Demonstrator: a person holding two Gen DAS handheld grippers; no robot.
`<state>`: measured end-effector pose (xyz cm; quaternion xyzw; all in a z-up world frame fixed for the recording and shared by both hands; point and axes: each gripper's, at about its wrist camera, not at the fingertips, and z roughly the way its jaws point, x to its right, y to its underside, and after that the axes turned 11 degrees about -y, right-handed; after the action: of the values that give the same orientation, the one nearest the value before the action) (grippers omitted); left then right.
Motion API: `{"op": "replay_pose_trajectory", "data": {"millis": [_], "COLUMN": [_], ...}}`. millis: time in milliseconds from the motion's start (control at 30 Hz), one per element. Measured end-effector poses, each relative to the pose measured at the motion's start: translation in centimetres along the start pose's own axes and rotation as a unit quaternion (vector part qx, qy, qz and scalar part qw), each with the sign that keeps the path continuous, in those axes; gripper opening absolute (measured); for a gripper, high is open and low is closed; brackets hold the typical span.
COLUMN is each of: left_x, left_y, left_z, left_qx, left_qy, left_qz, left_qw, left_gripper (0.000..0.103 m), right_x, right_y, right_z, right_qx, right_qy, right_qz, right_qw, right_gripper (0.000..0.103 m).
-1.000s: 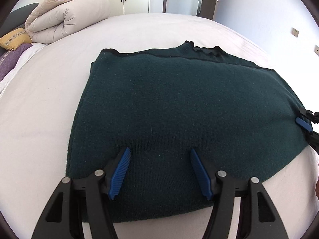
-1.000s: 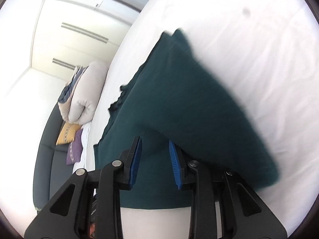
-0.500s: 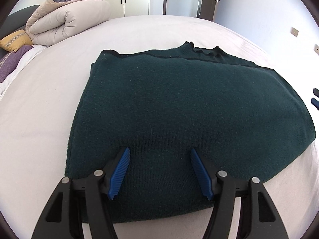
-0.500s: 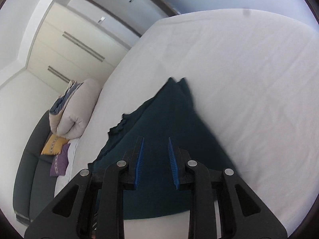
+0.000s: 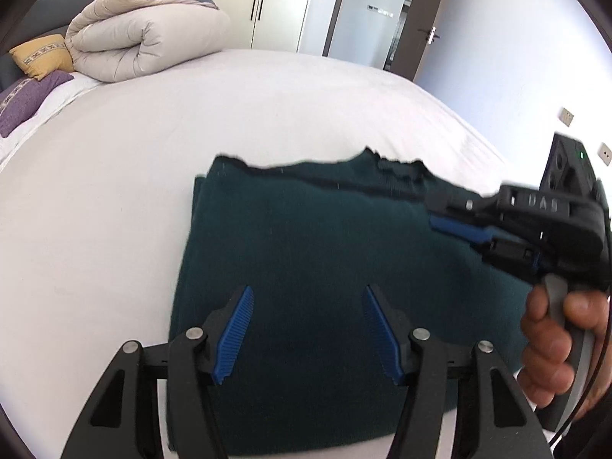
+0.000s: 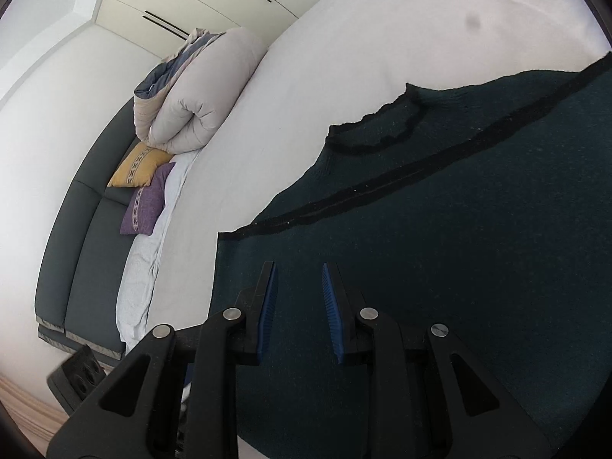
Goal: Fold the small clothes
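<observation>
We see a dark green knitted sweater [image 5: 325, 267] lying folded flat on the white-sheeted bed [image 5: 114, 199], directly ahead of and beneath both sets of jaws. Our left gripper [image 5: 308, 331], black with blue ribbed pads, stands with its jaws spread wide over the near edge of the sweater, nothing between them but the fabric below. From the left wrist view, our right gripper [image 5: 440, 214] reaches in from the right side, above the far right part of the sweater near its ragged-looking collar edge [image 5: 397, 168]; the person's right hand [image 5: 550, 340] wraps the grey handle. In the right wrist view, that right gripper [image 6: 298, 306] shows its jaws parted by a moderate gap, holding nothing, with the sweater [image 6: 459, 267] filling the space ahead and to the right of them. A darker seam band [image 6: 382, 187] runs across the fabric just beyond the fingertips, and the collar [image 6: 378, 134] lies farther ahead.

Far beyond the jaws, a rolled beige duvet [image 5: 149, 38] sits at the head of the bed, with a yellow patterned cushion [image 5: 42, 55] and a purple cushion [image 5: 28, 99] to its left against a dark grey headboard [image 6: 84, 237]. White wardrobe doors [image 5: 267, 4] stand behind.
</observation>
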<state>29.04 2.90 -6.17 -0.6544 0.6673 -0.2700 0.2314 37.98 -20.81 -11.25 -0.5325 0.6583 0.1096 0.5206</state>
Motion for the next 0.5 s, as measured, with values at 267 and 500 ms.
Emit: {"op": "replay_pose_trajectory", "data": {"millis": [267, 500], "left_x": [0.5, -1.8], "left_y": [-5.9, -4.0], "left_z": [8.0, 9.4], "left_qx": [-0.047, -0.031], "left_qy": [-0.025, 0.01], "left_qz": [0.0, -0.024], "left_qw": [0.9986, 0.9992], "left_gripper": [0.063, 0.066], "right_x": [5.0, 8.5], "right_y": [-2.2, -4.4], "right_z": [2.7, -1.5], "right_qx": [0.025, 0.07], "right_qy": [0.008, -0.007], "right_qz": [0.067, 0.069], "right_qw": [0.997, 0.995], "right_gripper": [0.023, 0.02]}}
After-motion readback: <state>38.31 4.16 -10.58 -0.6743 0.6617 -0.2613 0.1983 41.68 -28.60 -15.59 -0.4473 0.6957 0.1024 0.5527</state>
